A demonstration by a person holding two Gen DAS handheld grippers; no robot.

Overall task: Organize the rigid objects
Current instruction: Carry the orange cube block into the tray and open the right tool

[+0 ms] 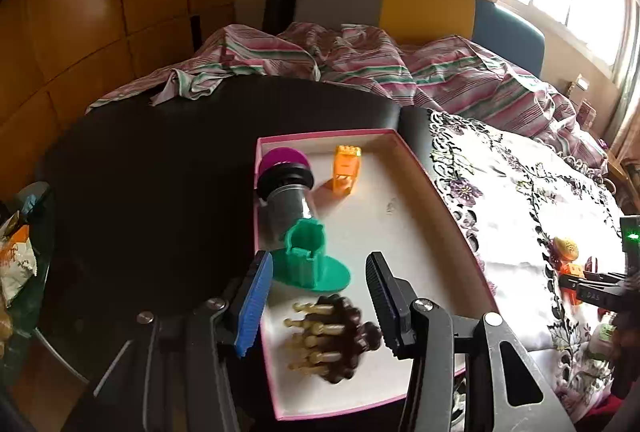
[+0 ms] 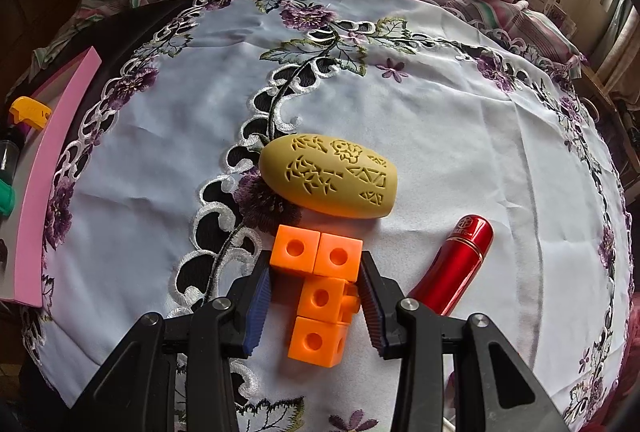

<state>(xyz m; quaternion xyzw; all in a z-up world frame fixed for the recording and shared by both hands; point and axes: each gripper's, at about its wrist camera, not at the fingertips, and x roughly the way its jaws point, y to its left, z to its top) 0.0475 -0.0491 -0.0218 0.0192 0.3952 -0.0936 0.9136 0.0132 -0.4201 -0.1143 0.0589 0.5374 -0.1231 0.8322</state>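
In the left wrist view a pink-rimmed box (image 1: 412, 156) holds a purple-capped clear bottle (image 1: 286, 184), an orange block (image 1: 346, 170), a green plastic piece (image 1: 310, 260) and a brown wooden comb (image 1: 332, 336). My left gripper (image 1: 318, 296) is open above the box, over the comb, holding nothing. In the right wrist view my right gripper (image 2: 314, 292) is open around an orange piece of linked cubes (image 2: 320, 292) lying on the cloth; whether the fingers touch it I cannot tell. A yellow carved oval (image 2: 328, 180) and a red tube (image 2: 456, 260) lie beside it.
The white embroidered cloth (image 2: 440, 104) covers the right part of a dark round table (image 1: 160, 160). A striped blanket (image 1: 400, 72) lies behind. The box edge (image 2: 44, 184) shows at the left of the right wrist view. A bag (image 1: 16, 256) sits at far left.
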